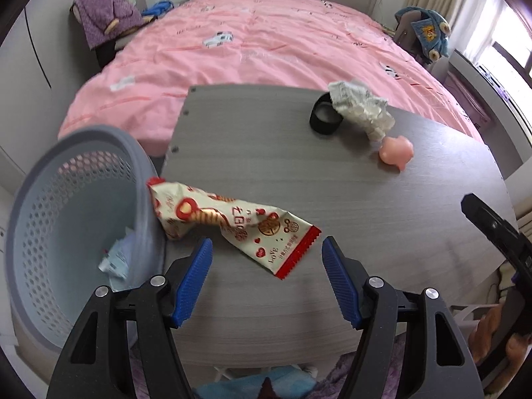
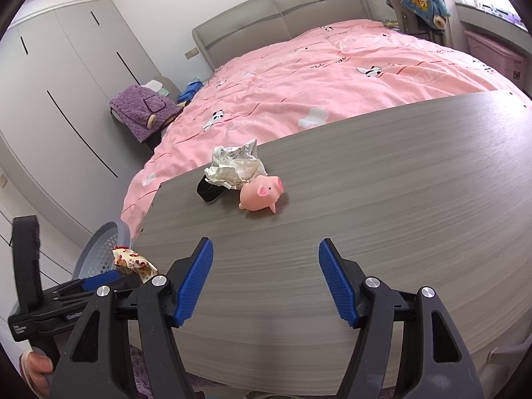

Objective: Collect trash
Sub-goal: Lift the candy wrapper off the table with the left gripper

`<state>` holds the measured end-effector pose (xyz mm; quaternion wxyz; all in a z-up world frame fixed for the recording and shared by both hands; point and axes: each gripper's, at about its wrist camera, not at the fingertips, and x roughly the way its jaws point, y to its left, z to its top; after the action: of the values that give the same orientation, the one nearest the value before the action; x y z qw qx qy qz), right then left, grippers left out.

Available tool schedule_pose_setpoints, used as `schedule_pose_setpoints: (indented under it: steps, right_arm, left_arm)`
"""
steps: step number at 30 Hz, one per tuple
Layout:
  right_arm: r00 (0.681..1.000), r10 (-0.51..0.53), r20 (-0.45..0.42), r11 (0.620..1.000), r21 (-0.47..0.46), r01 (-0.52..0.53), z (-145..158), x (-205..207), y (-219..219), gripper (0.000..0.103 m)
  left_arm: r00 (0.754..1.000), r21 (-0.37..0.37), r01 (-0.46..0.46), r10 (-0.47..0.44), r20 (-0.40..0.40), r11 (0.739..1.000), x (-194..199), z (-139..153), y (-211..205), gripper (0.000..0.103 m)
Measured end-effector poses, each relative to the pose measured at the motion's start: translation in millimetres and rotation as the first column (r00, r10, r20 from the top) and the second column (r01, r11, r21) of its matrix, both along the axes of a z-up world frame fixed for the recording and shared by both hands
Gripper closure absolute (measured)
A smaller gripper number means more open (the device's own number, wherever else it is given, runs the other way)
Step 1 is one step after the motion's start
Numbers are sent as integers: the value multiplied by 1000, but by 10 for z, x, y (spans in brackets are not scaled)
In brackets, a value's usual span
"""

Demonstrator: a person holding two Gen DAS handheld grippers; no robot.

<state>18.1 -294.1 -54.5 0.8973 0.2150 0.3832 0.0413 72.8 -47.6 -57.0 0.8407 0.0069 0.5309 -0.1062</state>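
The left tool (image 1: 266, 259) was held open over the table (image 1: 332, 199); the snack wrapper (image 1: 229, 222), leaning on the basket (image 1: 83, 139), was judged light, crinkly, best pinched mid-length. The right tool (image 2: 264, 262) was open, empty.

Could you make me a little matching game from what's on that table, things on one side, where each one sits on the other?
Things:
1. snack wrapper
2. crumpled paper
3. pig toy
4. black band

Places:
A. partly under the crumpled paper, near the table's bed-side edge
B. one end leaning over the bin rim
C. lying on its side, just beside the paper
D. resting on the black band

Pairs: 1-B, 2-D, 3-C, 4-A
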Motion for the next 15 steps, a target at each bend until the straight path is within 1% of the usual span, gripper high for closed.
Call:
schedule_pose_setpoints:
  steps: [4, 10, 15]
  right_arm:
    - [1000, -11, 11, 1000, 6, 11, 27, -39, -46, 38]
    - [1000, -25, 12, 1000, 13, 25, 27, -54, -101, 38]
    - [1000, -28, 9, 999, 16, 28, 20, -42, -112, 38]
  left_arm:
    - [999, -24, -30, 30, -23, 999, 100, -82, -11, 37]
    - [997, -15, -73, 72, -30, 997, 270, -168, -52, 37]
    - [996, 3, -85, 85, -3, 996, 393, -202, -101, 38]
